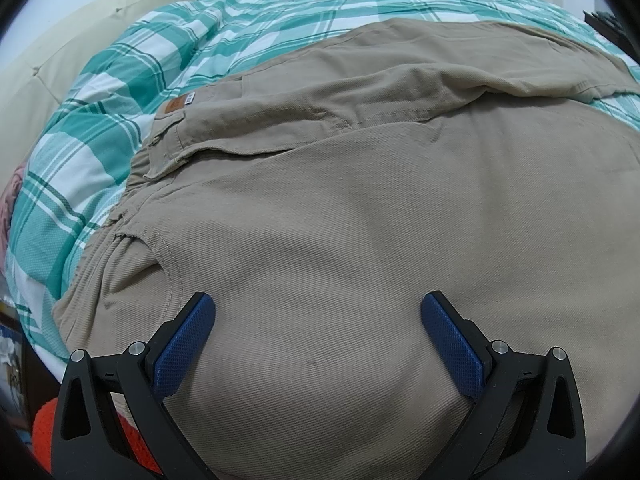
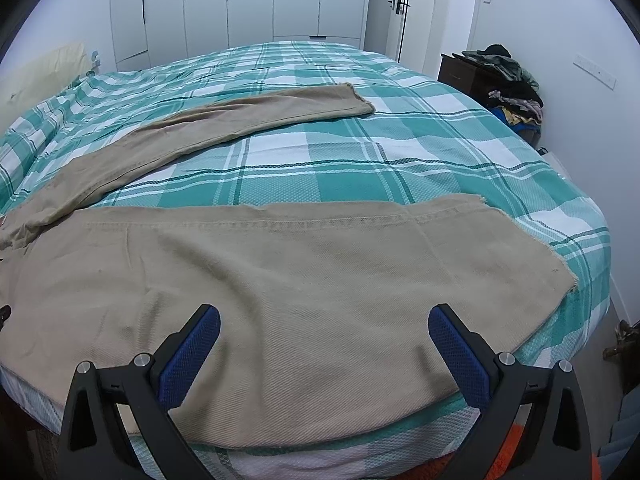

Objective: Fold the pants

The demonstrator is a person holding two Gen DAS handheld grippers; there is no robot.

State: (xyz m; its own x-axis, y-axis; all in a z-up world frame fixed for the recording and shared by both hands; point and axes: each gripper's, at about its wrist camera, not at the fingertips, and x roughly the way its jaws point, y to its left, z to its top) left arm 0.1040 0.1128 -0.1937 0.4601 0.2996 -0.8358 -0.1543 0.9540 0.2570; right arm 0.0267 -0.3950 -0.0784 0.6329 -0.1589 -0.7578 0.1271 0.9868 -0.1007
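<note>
Across a bed covered in a teal-and-white checked bedspread (image 2: 360,168), a pair of beige pants (image 2: 280,280) lies spread flat, its two legs parted in a V. The right wrist view looks along the near leg, which lies by the bed's near edge; its frayed hem (image 2: 584,240) ends close to the right side of the mattress. The far leg (image 2: 240,120) stretches away diagonally, well apart from the near one. The waist end is cut off at the left of this view.

The right gripper (image 2: 324,344) hangs over the near leg with its blue-padded fingers (image 2: 192,360) spread wide, holding nothing. Whether the tips touch the cloth cannot be told.

The left wrist view sits very close to the seat of the pants (image 1: 340,220). The waistband with a small brown patch (image 1: 174,106) shows at upper left, partly rumpled. The left gripper (image 1: 318,332) is likewise spread wide over the fabric, gripping nothing.

Behind the bed stand white wardrobe doors (image 2: 240,0) and a door with a handle (image 2: 398,4). A dark nightstand (image 2: 460,74) on the right carries a heap of clothes (image 2: 512,80), too jumbled to identify. Something orange (image 1: 48,428) shows at the bottom, mostly hidden by the gripper.
</note>
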